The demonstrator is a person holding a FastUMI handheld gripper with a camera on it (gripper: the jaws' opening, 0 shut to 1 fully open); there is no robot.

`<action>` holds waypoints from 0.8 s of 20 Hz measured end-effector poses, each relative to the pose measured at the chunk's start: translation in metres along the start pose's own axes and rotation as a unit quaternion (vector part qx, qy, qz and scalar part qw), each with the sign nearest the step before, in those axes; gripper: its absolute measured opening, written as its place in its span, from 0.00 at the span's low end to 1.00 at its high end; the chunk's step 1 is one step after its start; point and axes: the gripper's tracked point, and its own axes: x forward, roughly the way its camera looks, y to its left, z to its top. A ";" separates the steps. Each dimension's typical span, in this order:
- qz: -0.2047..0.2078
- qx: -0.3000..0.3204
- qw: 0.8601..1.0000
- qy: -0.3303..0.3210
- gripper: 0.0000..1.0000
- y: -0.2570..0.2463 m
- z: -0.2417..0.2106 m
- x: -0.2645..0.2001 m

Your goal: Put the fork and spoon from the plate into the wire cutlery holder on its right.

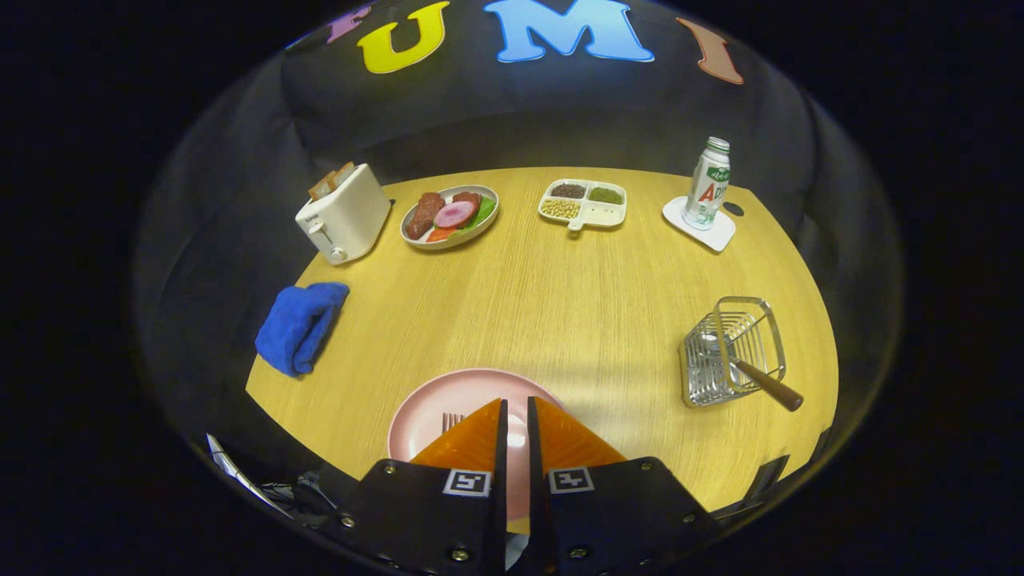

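Note:
A pink plate (pixel 448 400) lies at the table's near edge, under my gripper (pixel 516 408). The orange fingers (pixel 472 440) stand almost together, with a thin slit between them through which the plate shows and nothing held. Fork tines (pixel 452 418) peek out on the plate just left of the left finger; the rest of the fork is hidden beneath it. To the right of the plate stands the wire cutlery holder (pixel 732 352). A utensil with a brown wooden handle (pixel 770 386) leans in it, its head hidden behind the wires.
A blue cloth (pixel 302 326) lies left of the plate. Along the far side stand a white toaster (pixel 344 214), a dish of food (pixel 450 216), a divided tray (pixel 582 203) and a bottle (pixel 707 186) on a white coaster.

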 end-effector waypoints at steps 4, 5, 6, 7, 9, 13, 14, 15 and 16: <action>0.017 -0.013 0.999 0.035 0.12 0.030 -0.032 0.015; 0.019 -0.019 0.999 0.044 0.12 0.035 -0.040 0.018; 0.021 -0.023 0.998 0.053 0.12 0.040 -0.048 0.022; 0.025 -0.024 0.998 0.062 0.12 0.045 -0.057 0.026; 0.029 -0.027 0.996 0.076 0.12 0.053 -0.070 0.032; 0.028 -0.025 0.995 0.094 0.12 0.063 -0.089 0.038; 0.025 -0.023 0.995 0.094 0.12 0.063 -0.092 0.038; 0.026 -0.024 0.995 0.095 0.12 0.065 -0.095 0.038; 0.029 -0.027 0.994 0.099 0.12 0.066 -0.099 0.039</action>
